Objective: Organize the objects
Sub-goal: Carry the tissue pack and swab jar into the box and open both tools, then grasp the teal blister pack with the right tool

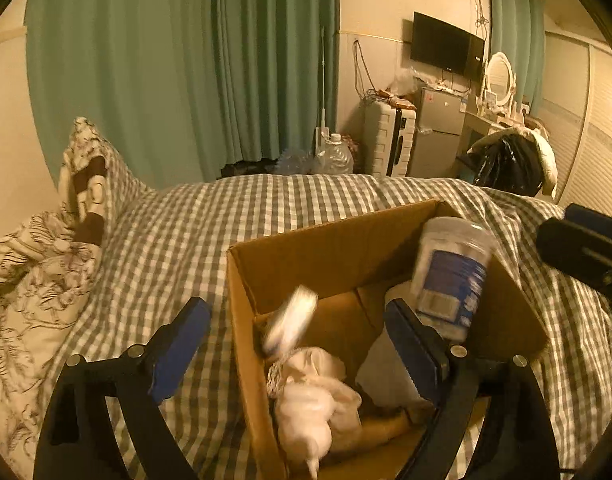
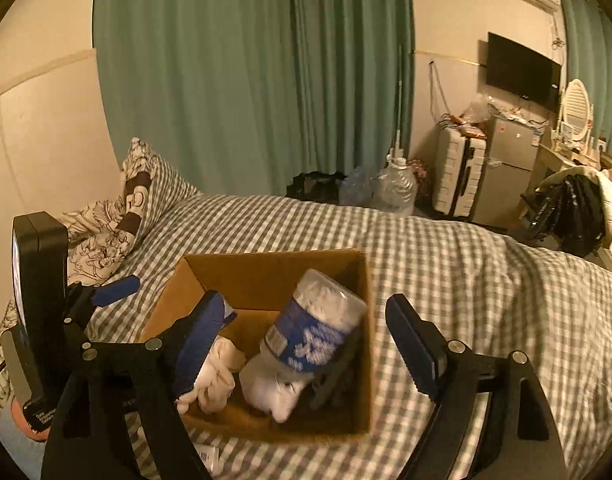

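**Both grippers wide apart over the open box on the bed**

We see an open cardboard box [image 1: 345, 240] sitting on the grey-and-white checked bedspread [image 1: 210, 216]. Our left gripper [image 1: 302, 340] hangs over the near left corner of the box with its blue-padded fingers [image 1: 409, 340] spread wide and nothing between them; the left finger is outside the box wall, the right one over the inside. Our right gripper [image 2: 306, 344] is likewise spread apart and empty, its left finger above the box interior and its right finger out over the bedspread to the right of the box.

Inside the box, a clear plastic jar with a blue label [image 1: 451, 272] leans tilted against the right side, filled with something white. In the left wrist view a small white object [image 1: 292, 318] appears blurred near the box's left wall, and we cannot tell what it is. On the box floor lies crumpled white cloth [image 1: 309, 396], with a white packet [image 1: 385, 368] beside it under the jar. In the right wrist view some dark item [image 2: 333, 376] sits at the jar's right, too dim to name.

At the far left a floral pillow [image 1: 86, 172] rests at the wall. Beyond the bed hang green curtains [image 1: 186, 60], and far right stand a white suitcase [image 1: 387, 138], a small fridge [image 1: 439, 132] and a wall television [image 1: 445, 44].
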### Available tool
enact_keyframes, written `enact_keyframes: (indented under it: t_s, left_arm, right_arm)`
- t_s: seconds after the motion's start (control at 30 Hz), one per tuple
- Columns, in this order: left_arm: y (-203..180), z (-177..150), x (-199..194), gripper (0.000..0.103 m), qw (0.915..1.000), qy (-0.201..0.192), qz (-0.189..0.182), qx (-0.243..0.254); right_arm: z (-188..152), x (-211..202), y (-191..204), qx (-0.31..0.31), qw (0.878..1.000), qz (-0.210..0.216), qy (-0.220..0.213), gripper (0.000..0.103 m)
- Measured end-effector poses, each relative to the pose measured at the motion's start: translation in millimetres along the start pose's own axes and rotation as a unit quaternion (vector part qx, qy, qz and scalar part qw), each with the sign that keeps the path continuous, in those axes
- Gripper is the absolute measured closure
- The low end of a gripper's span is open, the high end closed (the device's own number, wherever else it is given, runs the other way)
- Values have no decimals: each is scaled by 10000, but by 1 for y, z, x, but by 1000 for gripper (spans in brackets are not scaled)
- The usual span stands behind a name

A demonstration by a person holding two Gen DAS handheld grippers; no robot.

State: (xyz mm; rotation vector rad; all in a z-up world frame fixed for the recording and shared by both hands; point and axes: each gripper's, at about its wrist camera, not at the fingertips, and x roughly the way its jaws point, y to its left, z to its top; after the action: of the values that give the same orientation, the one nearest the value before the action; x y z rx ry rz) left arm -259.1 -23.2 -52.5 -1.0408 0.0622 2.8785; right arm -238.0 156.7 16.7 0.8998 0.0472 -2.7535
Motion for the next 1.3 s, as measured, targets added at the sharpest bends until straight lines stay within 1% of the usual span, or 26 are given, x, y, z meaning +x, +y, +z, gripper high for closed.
enact_keyframes:
  t_s: [0.1, 0.17, 0.27, 0.33, 0.43, 0.53, 0.6, 0.67, 0.8, 0.9, 0.97, 1.03, 1.17, 1.27, 1.3]
  left_arm:
    - [-3, 0, -32, 9, 9999, -149, 18, -31]
    - [-3, 1, -51, 4, 9996, -255, 63, -60]
    - [-1, 3, -88, 3, 9989, -460, 63, -95]
    - [-2, 1, -108, 2, 9986, -510, 102, -87]
    - [1, -12, -138, 2, 9983, -580, 78, -83]
    - [6, -27, -162, 1, 9981, -585, 103, -138]
    - [8, -38, -177, 1, 9981, -593, 89, -158]
    - [9, -47, -189, 1, 9980, -604, 127, -157]
    - [10, -67, -203, 0, 9979, -572, 275, -145]
    - [13, -86, -203, 0, 9983, -434, 328, -216]
    - [16, -99, -198, 0, 9987, -260, 347, -249]
    - [20, -114, -189, 0, 9985, -63, 446, -307]
    - [30, -141, -166, 0, 9960, 324, 747, -360]
    - [36, -158, -150, 0, 9940, 604, 829, -387]
    - [39, -165, -145, 0, 9927, 666, 926, -387]
  right_arm:
    - [0, -31, -2, 22, 9999, -72, -122, 17]
    - [-2, -60, 1, 21, 9995, -129, -291, 14]
    - [-6, -94, 3, 45, 9988, -189, -459, 11]
    - [-10, -118, 8, 33, 9985, -204, -509, 10]
    - [-18, -147, 18, -28, 9979, -307, -562, 8]
    - [-28, -167, 27, -118, 9977, -365, -562, 7]
    - [-34, -175, 33, -161, 9978, -368, -526, 6]
    - [-43, -182, 39, -193, 9980, -365, -472, 2]
    - [-64, -185, 46, -218, 9988, -304, -302, 1]
    - [-83, -178, 52, -251, 9992, -277, -112, 1]
    - [-98, -168, 56, -265, 9992, -307, 54, 1]
    - [-114, -152, 60, -316, 9984, -349, 314, 1]
    - [-142, -119, 66, -438, 9956, -437, 700, 1]
    - [-161, -95, 73, -511, 9934, -307, 984, 1]
    - [-168, -85, 79, -586, 9918, -230, 1110, 1]
